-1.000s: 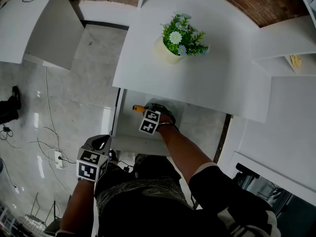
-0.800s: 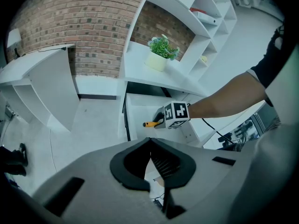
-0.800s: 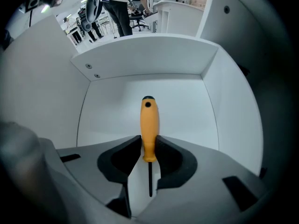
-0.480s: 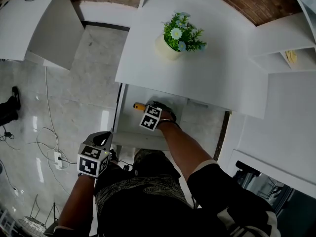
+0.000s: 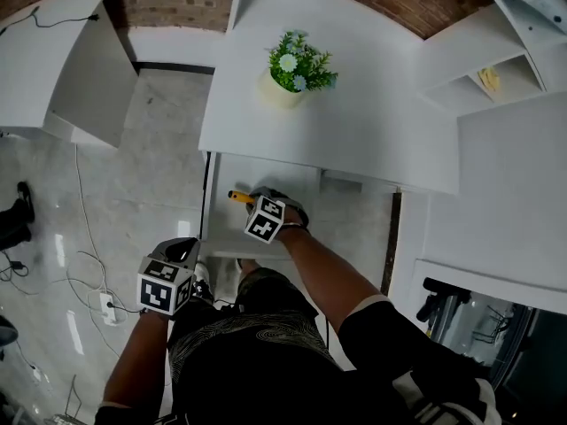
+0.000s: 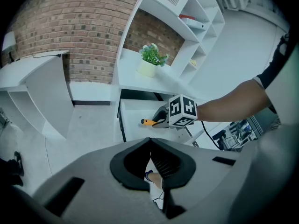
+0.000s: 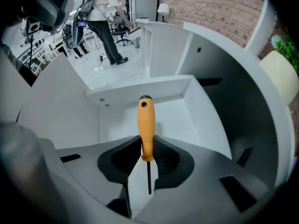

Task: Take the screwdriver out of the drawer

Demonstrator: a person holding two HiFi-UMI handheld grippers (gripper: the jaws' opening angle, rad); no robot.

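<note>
Barely shifted since a second ago, the right gripper (image 7: 147, 147) is pinching the orange screwdriver (image 7: 145, 120) at the base of its handle, inside the open drawer (image 5: 223, 228). The left gripper (image 6: 150, 141), fingers pressed together on nothing, is hovering well apart from the drawer.

Orange handle and dark shaft on the screwdriver (image 7: 145, 120), set against the plain white drawer (image 7: 180, 118). Black-and-white square markers on the right gripper (image 5: 255, 197), green plant (image 5: 299, 60) in a cream pot (image 5: 273, 94), red-brown brick wall (image 5: 177, 3).
</note>
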